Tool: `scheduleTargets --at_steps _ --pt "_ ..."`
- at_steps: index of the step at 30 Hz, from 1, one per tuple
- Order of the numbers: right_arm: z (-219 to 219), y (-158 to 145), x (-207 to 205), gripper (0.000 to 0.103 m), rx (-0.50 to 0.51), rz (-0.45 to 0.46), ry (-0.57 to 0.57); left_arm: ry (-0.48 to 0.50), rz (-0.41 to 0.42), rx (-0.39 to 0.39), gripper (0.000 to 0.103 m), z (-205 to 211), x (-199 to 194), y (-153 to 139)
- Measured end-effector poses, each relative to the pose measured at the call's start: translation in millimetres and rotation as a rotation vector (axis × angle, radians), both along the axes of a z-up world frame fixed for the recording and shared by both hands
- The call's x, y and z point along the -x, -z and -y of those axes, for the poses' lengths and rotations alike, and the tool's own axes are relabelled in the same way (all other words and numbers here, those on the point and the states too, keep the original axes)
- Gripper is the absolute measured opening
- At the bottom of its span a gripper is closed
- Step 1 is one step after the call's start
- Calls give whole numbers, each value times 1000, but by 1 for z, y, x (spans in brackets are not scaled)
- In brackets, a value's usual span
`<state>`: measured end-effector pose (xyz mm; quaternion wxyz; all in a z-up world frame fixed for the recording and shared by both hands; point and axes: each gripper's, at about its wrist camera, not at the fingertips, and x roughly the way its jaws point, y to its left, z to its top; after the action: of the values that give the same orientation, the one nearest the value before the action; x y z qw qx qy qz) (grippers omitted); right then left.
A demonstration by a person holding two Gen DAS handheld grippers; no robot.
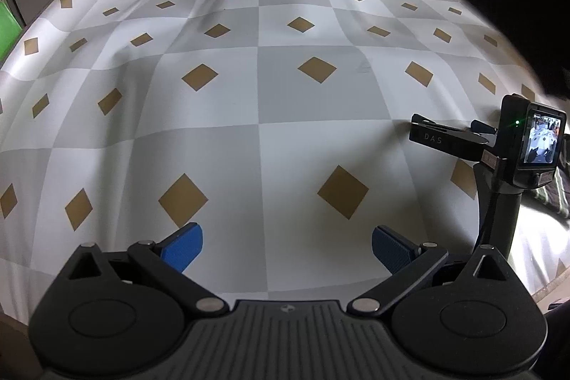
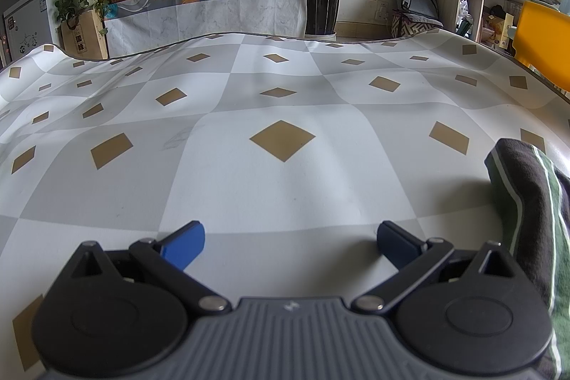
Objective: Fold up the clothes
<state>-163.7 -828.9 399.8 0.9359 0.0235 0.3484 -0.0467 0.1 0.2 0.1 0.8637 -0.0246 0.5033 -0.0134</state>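
A smooth checkered cloth with tan diamonds is covering the tabletop (image 2: 285, 187). A crumpled dark garment with green-white stripes (image 2: 530, 212) is lying at its right edge, beside the right tongs (image 2: 290, 243). Both the right and left tongs (image 1: 286, 248) are gaping wide, gripping nothing.

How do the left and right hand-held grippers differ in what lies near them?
The right hand-held gripper has a dark green-striped garment close beside it; the left hand-held gripper has only the checked tablecloth ahead, with the garment far off at the picture's edge. Shared: both stand wide open with blue pads, holding nothing.
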Motion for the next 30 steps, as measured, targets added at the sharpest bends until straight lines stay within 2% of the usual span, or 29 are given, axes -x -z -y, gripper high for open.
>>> scheduleTargets --at_steps 5,10,30 --pt "0 0 0 103 0 0 0 -11 3 12 102 -8 0 -2" --pt "0 0 0 103 0 0 0 -18 2 -22 102 -2 -1 -2" --pt "0 0 0 103 0 0 0 -24 -17 8 102 -6 -7 -7"
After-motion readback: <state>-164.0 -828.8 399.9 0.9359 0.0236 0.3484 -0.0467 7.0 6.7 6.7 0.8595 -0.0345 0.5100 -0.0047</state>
